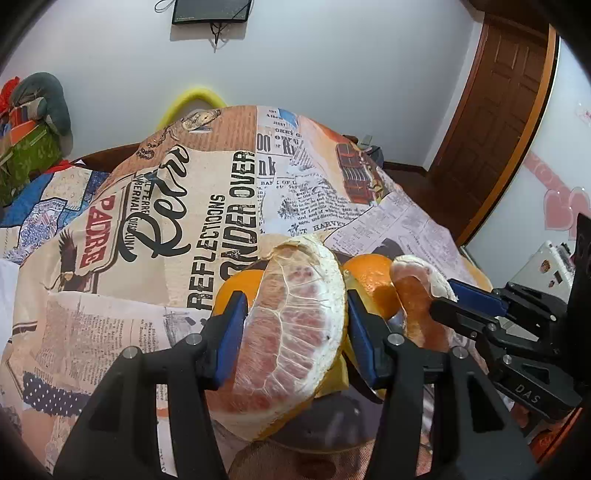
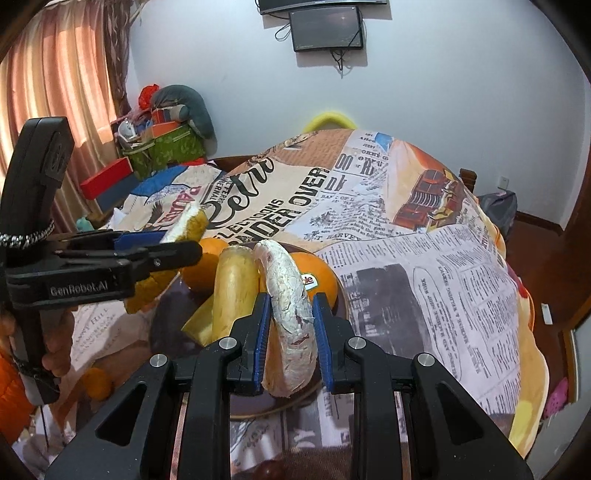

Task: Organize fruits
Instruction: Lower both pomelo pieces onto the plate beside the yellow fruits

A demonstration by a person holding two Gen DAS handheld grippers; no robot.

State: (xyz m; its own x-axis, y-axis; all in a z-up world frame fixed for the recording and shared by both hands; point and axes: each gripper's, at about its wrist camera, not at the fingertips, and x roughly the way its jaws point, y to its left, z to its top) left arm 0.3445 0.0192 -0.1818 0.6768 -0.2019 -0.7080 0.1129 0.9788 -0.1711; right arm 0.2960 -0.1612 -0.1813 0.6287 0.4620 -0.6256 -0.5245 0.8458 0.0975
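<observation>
Pink pomelo flesh [image 1: 291,332] in left view, right shows pith [image 2: 291,317]

A cloth [image 1: 207,192] printed with newspaper clippings and big lettering covers a mound in the middle of the room. Behind it a yellow ring [image 2: 330,120] peeks over the top. A dark screen [image 2: 327,29] hangs on the white wall [image 1: 332,66], cables dangling below it. At the left, a green box [image 2: 166,149] holds clutter with a grey pillow [image 2: 192,105] on top, beside pink curtains [image 2: 55,77]. A brown wooden door [image 1: 495,122] stands at the right.
</observation>
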